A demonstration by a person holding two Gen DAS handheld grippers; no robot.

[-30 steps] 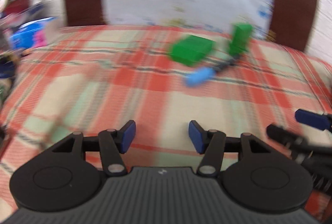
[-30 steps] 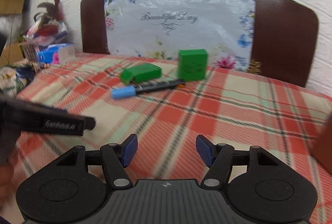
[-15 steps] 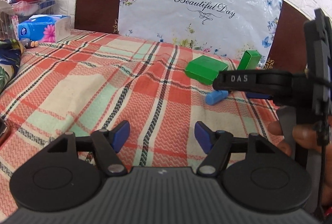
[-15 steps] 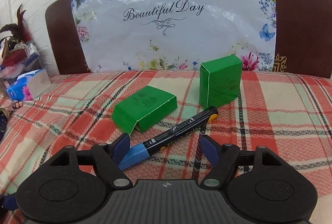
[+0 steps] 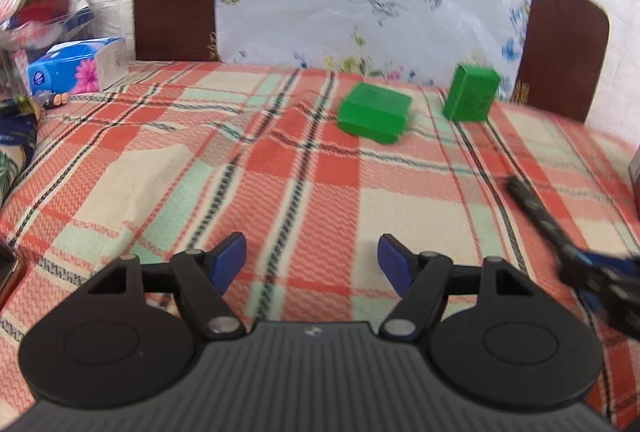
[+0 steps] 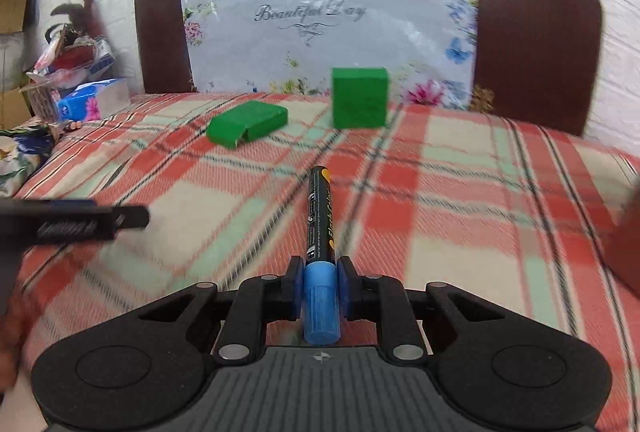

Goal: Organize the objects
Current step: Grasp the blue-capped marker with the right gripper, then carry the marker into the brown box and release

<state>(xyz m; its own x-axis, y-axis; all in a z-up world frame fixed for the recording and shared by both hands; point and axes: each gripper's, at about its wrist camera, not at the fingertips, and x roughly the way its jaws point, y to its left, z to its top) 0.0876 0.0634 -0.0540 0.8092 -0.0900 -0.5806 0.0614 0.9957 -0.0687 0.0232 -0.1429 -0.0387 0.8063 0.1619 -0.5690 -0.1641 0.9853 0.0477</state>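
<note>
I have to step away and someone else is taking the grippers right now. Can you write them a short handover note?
Right gripper: shut on the marker at its blue cap, barrel pointing forward.
Left gripper: open, empty, over the plaid blanket.
Flat green box lies on the blanket; upright green box stands to its right, near the headboard.
Done: marker gripped.
Left: place the marker, then sort both boxes.

A plaid bedspread (image 6: 460, 192) spreads beneath and ahead of the claw. Far ahead stands a brown headboard (image 6: 536, 44) draped with floral plastic sheeting (image 6: 320, 32). Far ahead to its left sits a blue tissue box (image 6: 94, 104).
</note>
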